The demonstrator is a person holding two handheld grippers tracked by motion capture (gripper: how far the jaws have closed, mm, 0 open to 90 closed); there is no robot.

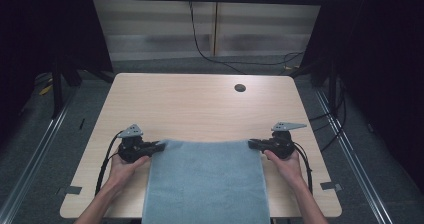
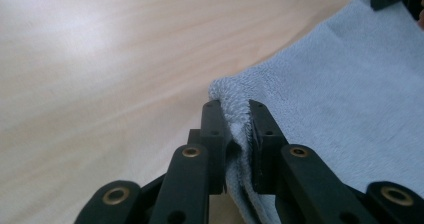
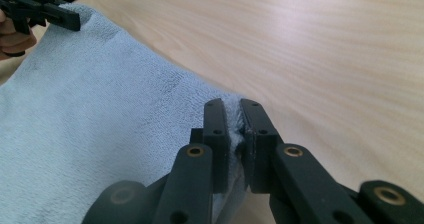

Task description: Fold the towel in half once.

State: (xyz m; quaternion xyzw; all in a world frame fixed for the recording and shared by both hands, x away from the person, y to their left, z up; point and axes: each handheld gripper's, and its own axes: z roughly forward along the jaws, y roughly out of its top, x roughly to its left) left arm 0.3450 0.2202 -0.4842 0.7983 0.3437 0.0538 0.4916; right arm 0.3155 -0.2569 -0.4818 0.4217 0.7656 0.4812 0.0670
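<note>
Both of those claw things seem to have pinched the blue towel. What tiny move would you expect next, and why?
Probably a small lift of both far corners together. The left gripper and right gripper are each shut on a far corner of the towel, which lies flat on the table with its near end hanging over the edge.

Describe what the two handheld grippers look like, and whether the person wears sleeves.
Both the left gripper and right gripper are black, with flat linked jaws pinned by brass-coloured rivets. Each carries a grey three-cornered plate on top and trails a black cable. The forearms are bare; no sleeves show.
</note>
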